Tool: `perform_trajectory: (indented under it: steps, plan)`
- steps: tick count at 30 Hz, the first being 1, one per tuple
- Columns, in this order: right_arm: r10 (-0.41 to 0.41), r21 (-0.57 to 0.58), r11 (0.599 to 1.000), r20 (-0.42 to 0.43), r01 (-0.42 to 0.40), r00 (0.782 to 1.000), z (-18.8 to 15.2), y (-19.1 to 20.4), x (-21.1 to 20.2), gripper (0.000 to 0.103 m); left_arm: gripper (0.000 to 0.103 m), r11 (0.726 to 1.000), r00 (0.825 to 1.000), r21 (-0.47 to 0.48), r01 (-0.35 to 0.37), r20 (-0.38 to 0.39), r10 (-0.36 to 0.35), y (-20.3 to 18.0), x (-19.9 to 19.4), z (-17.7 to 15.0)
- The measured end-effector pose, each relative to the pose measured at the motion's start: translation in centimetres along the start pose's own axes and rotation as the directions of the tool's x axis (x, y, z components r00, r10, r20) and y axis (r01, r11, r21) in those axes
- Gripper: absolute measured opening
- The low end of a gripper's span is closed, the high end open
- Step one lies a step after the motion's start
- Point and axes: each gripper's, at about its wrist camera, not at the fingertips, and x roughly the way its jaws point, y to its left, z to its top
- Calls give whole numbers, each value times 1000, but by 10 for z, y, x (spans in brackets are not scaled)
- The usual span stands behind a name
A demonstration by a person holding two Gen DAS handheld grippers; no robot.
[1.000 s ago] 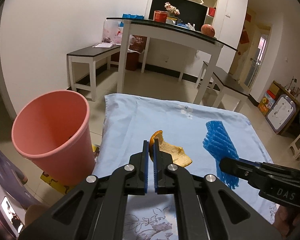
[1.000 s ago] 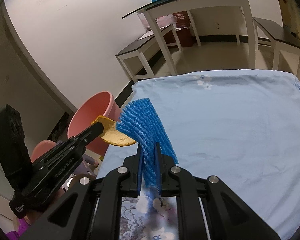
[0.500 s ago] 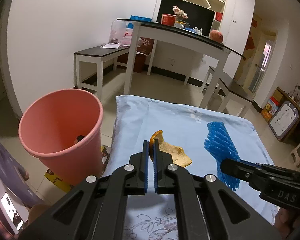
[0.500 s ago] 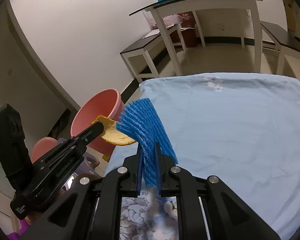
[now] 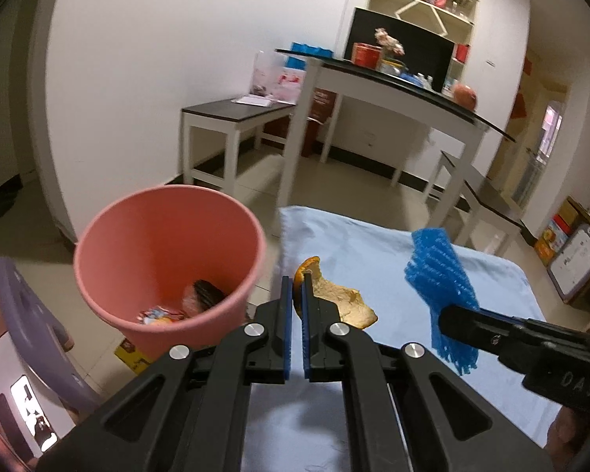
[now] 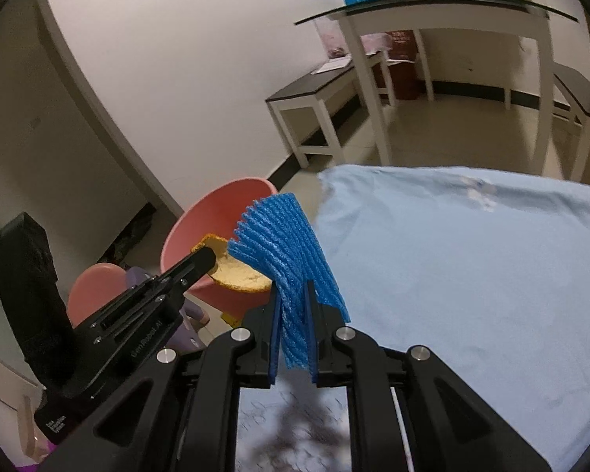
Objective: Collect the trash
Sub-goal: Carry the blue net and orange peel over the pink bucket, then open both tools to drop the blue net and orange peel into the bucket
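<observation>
Pink plastic marks your target: the bin (image 5: 169, 259) stands on the floor just left of the cloth-covered table (image 5: 377, 244), tilted a little toward you, with a few scraps of trash (image 5: 177, 306) lying at its bottom. Your left gripper (image 5: 297, 291) has its jaws closed down to a narrow slit on an orange peel (image 5: 334, 295), which sticks out to the right above the near left corner of the light blue cloth, close to the bin's rim but not over its mouth. Your right gripper (image 6: 293, 314) is pinched tight on a blue foam net (image 6: 283, 244); the net fans upward and outward from the jaws, held above the cloth's left edge. From the right wrist view the peel sits just left of the net, with the bin behind both.
</observation>
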Motion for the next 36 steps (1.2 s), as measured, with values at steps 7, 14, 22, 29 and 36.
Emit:
perform_trajectory:
  steps: [7, 14, 22, 29, 36]
  plan:
    - [43, -44, 998, 10, -43, 999, 25, 28, 28, 10, 3, 995, 996, -52, -83, 27, 85, 44, 3, 14]
    - [86, -60, 994, -5, -86, 996, 41, 51, 64, 10, 3, 983, 986, -93, -159, 25, 162, 82, 11, 16]
    - [113, -49, 992, -59, -116, 992, 49, 64, 111, 11, 3, 972, 981, -136, -193, -12, 193, 112, 32, 13]
    - [109, -49, 992, -82, -113, 991, 49, 72, 142, 12, 4, 966, 980, -167, -197, -33, 194, 128, 43, 8]
    - [95, -72, 992, -84, -102, 992, 49, 72, 153, 25, 29, 964, 980, -180, -198, -49, 193, 135, 50, 5]
